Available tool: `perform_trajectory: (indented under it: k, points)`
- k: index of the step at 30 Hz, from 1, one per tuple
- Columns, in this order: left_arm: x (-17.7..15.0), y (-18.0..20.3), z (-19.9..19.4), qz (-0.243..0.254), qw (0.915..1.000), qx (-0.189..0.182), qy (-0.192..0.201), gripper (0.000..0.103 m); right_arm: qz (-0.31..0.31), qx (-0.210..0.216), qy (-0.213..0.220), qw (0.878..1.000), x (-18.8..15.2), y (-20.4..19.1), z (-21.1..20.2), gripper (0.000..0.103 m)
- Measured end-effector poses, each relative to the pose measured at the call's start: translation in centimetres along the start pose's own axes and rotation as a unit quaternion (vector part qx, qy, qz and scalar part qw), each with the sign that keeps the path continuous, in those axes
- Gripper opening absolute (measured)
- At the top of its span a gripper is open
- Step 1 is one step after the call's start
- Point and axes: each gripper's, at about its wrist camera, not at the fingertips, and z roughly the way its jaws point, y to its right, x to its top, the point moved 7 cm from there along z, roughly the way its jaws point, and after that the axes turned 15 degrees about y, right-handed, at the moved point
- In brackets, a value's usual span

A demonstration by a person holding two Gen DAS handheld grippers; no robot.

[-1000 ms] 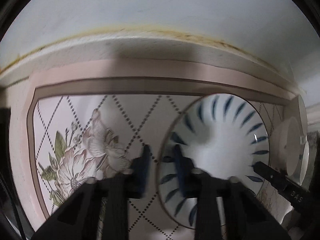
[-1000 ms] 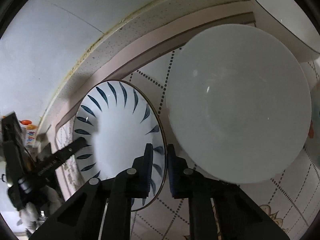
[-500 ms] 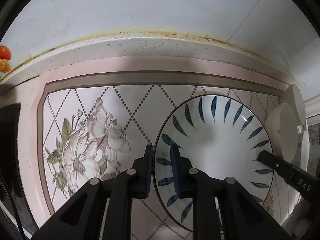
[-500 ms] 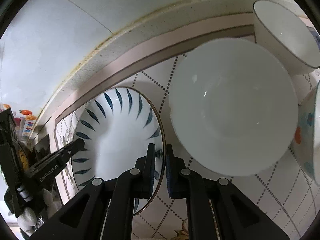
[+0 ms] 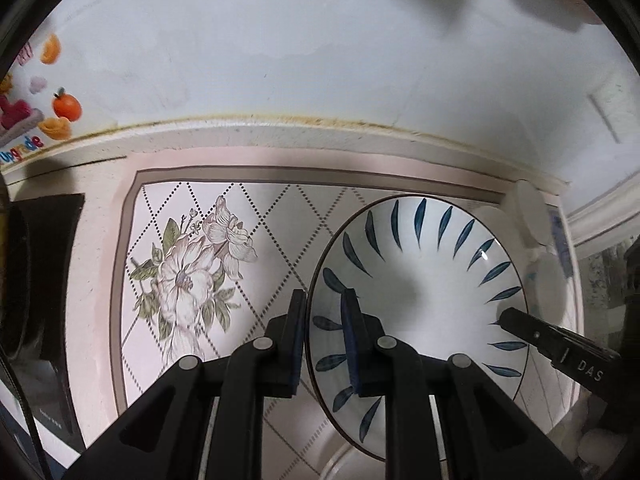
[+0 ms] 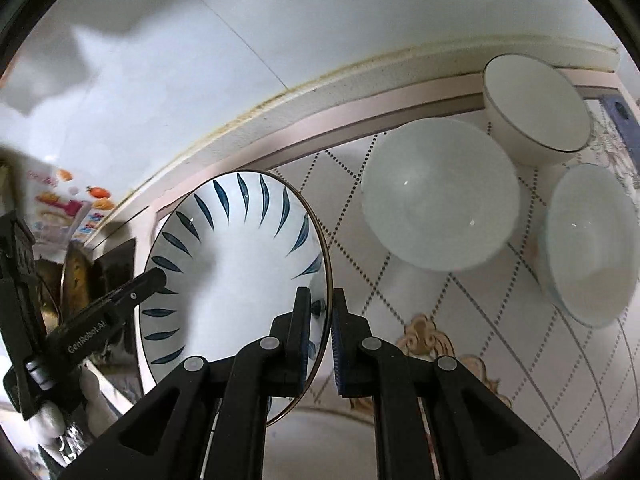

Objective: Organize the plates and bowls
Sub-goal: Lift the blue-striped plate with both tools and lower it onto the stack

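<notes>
A white plate with blue leaf strokes (image 5: pixel 420 300) hangs above the counter, gripped on two opposite edges. My left gripper (image 5: pixel 324 336) is shut on its left rim, and the right gripper's finger (image 5: pixel 552 344) reaches in from the right. In the right wrist view the same plate (image 6: pixel 240 248) has my right gripper (image 6: pixel 322 336) shut on its right rim, with the left gripper (image 6: pixel 116 308) on the far edge. Three bowls stand to the right: a plain white one (image 6: pixel 440 200), a dark-rimmed one (image 6: pixel 536 112) and a pale blue-rimmed one (image 6: pixel 592 248).
A floral, diamond-patterned mat (image 5: pixel 192 272) covers the counter up to the white wall (image 5: pixel 320 40). A dark object (image 5: pixel 40 280) sits at the mat's left end. Another white dish rim (image 6: pixel 320 428) shows below the held plate.
Both grippers have risen with the plate held between them, so the mat, bowls and wall look farther away. More of the counter's left end and the fruit sticker has come into view.
</notes>
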Motion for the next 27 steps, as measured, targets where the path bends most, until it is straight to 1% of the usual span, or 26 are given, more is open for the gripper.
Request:
perform_trajectory:
  k: [1,2,4,7,10,14,19,23,27]
  points:
    - [0.1,0.8,0.0,0.002,1.0,0.0,0.003,0.015,0.0,0.003,0.003,1.0,-0.1,0.0,-0.8,0.011]
    - [-0.2,1.2,-1.0,0.005,1.0,-0.002,0.008,0.015,-0.002,0.006,0.007,1.0,-0.4,0.1,-1.8,0.011]
    - [-0.6,2.3,-1.7,0.005,0.9999,-0.006,0.012,0.015,-0.004,0.011,0.011,1.0,-0.9,0.3,-3.4,0.011]
    - [-2.0,3.4,-3.5,0.017,0.9997,-0.009,0.016,0.015,-0.015,0.015,0.015,1.0,-1.8,0.7,-5.9,0.011]
    - [-3.6,4.1,-5.0,0.026,0.9995,-0.012,0.012,0.015,-0.026,0.018,0.014,0.999,-3.4,1.1,-8.1,0.011]
    - [-5.9,4.6,-6.0,0.03,0.9994,-0.014,0.001,0.015,-0.034,0.021,0.006,0.999,-6.0,2.4,-10.4,0.011]
    - [-9.4,4.9,-6.0,0.038,0.9989,-0.013,-0.025,0.015,-0.037,0.021,-0.008,0.999,-9.4,4.0,-11.5,0.011]
    - [-12.0,4.8,-5.4,0.044,0.9979,-0.008,-0.046,0.015,-0.041,0.016,-0.022,0.999,-11.8,5.1,-11.1,0.011]
    - [-13.8,4.7,-4.8,0.049,0.9971,-0.004,-0.058,0.015,-0.042,0.012,-0.034,0.998,-13.6,5.8,-10.4,0.011]
